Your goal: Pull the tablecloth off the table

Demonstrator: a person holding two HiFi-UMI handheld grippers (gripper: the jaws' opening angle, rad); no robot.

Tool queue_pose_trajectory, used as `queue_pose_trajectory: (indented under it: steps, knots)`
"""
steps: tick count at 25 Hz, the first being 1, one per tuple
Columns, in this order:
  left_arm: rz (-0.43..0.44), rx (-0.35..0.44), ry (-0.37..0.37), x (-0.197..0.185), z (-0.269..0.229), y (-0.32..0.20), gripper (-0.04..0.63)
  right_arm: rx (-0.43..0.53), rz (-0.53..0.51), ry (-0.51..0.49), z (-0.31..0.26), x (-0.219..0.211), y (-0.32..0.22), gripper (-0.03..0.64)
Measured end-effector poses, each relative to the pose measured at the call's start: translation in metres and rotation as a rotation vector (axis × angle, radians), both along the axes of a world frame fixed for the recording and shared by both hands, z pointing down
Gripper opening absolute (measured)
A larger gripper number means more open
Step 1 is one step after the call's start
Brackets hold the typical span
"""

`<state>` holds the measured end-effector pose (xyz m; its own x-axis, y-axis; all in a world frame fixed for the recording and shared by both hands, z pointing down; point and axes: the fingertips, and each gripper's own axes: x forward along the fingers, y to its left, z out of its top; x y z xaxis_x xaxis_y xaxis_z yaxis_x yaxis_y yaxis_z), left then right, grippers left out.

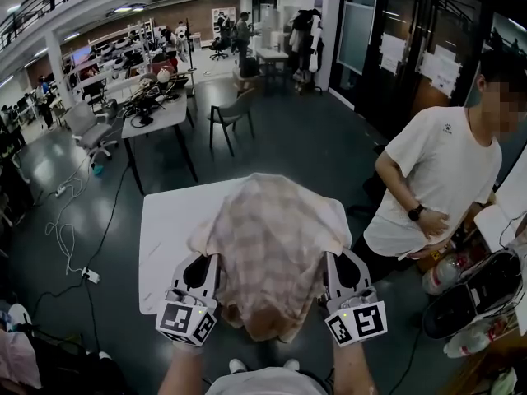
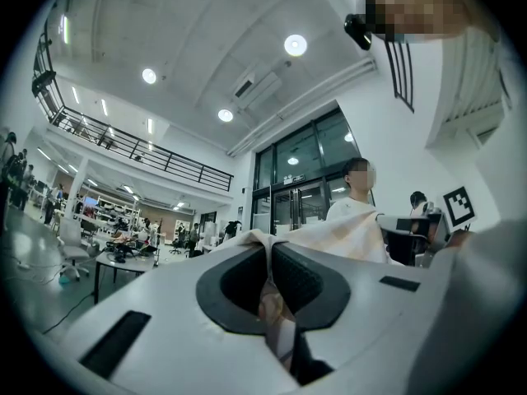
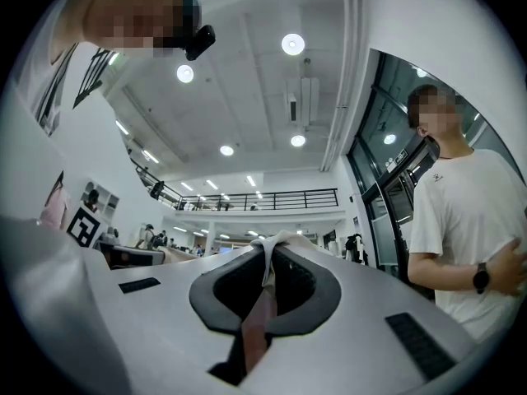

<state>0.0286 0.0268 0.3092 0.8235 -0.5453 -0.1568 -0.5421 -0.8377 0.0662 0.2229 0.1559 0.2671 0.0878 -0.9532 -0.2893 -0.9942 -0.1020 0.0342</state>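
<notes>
Between my two grippers, over the near edge of the table, the tablecloth (image 1: 272, 245) is gathered into a loose, rumpled hump. It is a pale checked fabric, beige with a pinkish tint. Its far part lies on the tabletop, and its near part sags below the table edge between the two claws. It sits on the middle and right of the white table (image 1: 165, 237), whose left side is bare.

The left gripper (image 1: 211, 260) has its jaws pressed together on a fold of the cloth. In the left gripper view the fabric runs down the slot between the pads and spills out past the tips. The right gripper (image 1: 331, 260) is clamped on the cloth in the same way, with a thin pleat pinched between its closed jaws and a small tuft at the tips. Both claws sit at about the same height, one on each side of the hump, and both point slightly upward.

Just beside the table's right edge stands a person in a white T-shirt (image 1: 436, 179) with a dark watch (image 1: 416, 213) on one wrist. Beyond the table, on the dark floor, are a chair (image 1: 233, 115) and a cluttered desk (image 1: 156, 118). Pale cables (image 1: 66, 229) trail across the floor to the left.
</notes>
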Motion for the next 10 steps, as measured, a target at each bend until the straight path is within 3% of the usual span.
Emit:
queue_pose_trajectory:
  steps: [10]
  knots:
    - [-0.002,-0.002,-0.004,-0.0031,-0.0036,0.0005,0.021,0.001,0.017,-0.002,-0.0046,0.0031,0.0052,0.028]
